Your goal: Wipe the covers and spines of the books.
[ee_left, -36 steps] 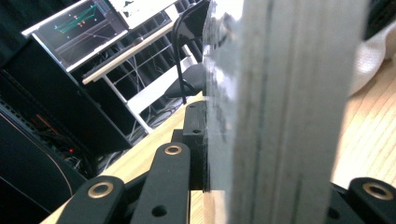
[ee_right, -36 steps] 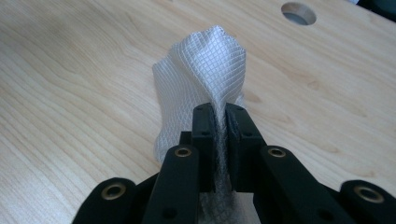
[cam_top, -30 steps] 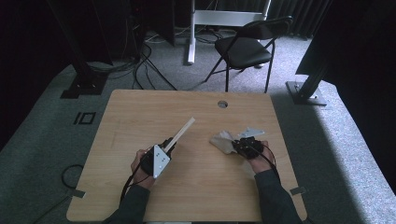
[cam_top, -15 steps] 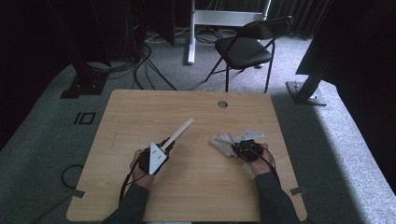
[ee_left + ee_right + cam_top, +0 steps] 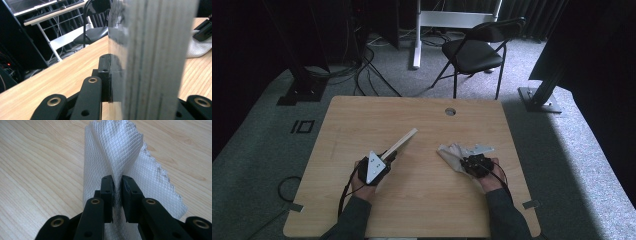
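The left gripper point(image 5: 388, 156) clamps a plywood board point(image 5: 401, 143) tilted up, while the right gripper point(image 5: 117, 185) pinches a white cloth point(image 5: 112, 147), probably for wiping it.

Your left tool point(image 5: 110, 82) grips a plywood board point(image 5: 152, 57) with a layered, matt edge; your right tool point(image 5: 116, 192), matt black, pinches a white waffle-textured cloth point(image 5: 117, 152). The counter point(image 5: 37, 170) is smooth pale wood-grain.

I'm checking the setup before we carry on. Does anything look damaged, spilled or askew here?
Nothing stands out. The left gripper is shut on a plywood board, edge intact, and the right gripper pinches a bunched white cloth. The table shows no spills.
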Tool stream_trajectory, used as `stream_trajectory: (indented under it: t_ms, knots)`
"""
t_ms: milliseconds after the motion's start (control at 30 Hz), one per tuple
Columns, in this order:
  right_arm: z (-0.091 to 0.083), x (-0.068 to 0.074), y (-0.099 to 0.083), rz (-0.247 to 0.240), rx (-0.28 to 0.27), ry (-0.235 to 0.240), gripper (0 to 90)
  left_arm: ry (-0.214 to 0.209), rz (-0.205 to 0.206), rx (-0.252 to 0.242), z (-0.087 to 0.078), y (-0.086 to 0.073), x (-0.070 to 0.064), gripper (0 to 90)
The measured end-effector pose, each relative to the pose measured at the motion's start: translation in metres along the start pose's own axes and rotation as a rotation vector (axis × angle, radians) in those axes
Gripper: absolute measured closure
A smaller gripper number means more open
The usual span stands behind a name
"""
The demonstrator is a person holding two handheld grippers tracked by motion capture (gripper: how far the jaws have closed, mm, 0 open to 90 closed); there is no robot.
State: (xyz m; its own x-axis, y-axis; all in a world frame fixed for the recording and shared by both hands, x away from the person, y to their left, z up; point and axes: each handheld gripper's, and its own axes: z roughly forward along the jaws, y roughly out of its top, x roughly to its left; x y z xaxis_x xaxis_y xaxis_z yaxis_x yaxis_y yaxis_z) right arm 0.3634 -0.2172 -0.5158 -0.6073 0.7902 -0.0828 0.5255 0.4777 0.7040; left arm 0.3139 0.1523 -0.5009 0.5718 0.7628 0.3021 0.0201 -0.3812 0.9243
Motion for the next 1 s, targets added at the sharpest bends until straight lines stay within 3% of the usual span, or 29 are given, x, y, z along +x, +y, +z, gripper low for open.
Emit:
stream_trajectory:
  t_ms: [500,667,1000]
  knots:
    - [-0.002,0.003,-0.002,-0.005,-0.003,0.008,78.4,-0.023,-0.071,0.005,0.001,-0.009,0.008,77.9]
    - [-0.004,0.003,-0.005,0.004,-0.009,-0.003,70.6,-0.037,-0.104,-0.002,0.001,-0.011,0.011,77.9]
    - [-0.008,0.004,-0.010,0.008,-0.016,0.001,62.6,-0.050,-0.120,0.000,0.002,-0.014,0.013,77.8]
